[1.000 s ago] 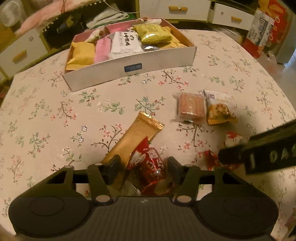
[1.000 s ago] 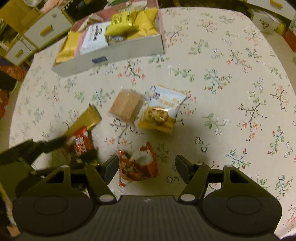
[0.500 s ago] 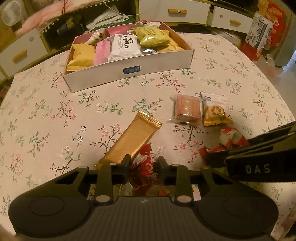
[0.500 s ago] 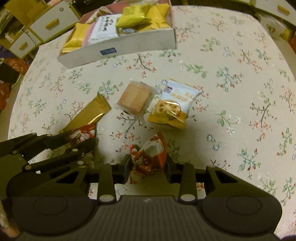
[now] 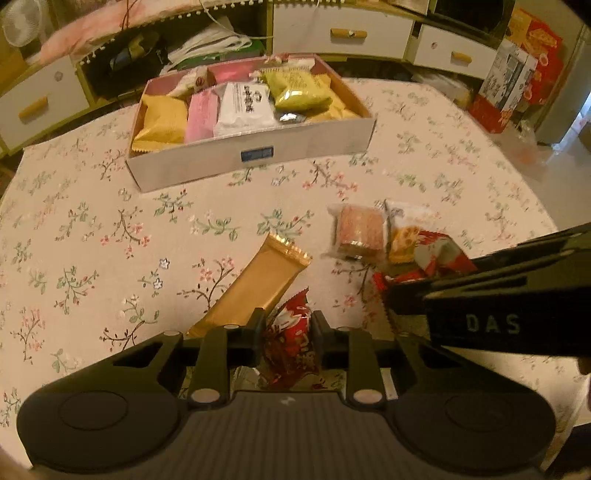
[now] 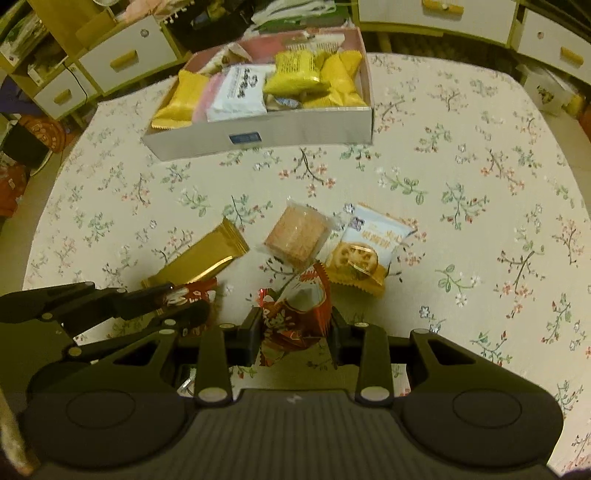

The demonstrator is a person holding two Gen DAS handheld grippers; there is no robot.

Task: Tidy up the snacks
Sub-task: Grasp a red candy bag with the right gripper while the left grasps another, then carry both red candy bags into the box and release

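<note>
My left gripper (image 5: 288, 328) is shut on a red candy packet (image 5: 291, 339), held just above the floral tablecloth. My right gripper (image 6: 295, 325) is shut on a red-and-white snack packet (image 6: 299, 310), also lifted; it shows in the left wrist view (image 5: 432, 258). A long gold wafer bar (image 5: 255, 284) lies beside the left gripper. A clear-wrapped square biscuit (image 6: 297, 238) and a blue-and-yellow lotus-root chip packet (image 6: 365, 251) lie in front of the right gripper. A white cardboard box (image 5: 314, 146) at the far side holds several snack packets.
The round table's edge curves near on the right (image 6: 576, 206) and left (image 5: 7, 192). White drawer cabinets (image 5: 340, 33) and a cluttered shelf stand behind the table. A red carton (image 5: 517, 74) stands at the far right.
Both grippers have closed on their red packets and lifted them slightly. The view has risen and the box looks nearer.
</note>
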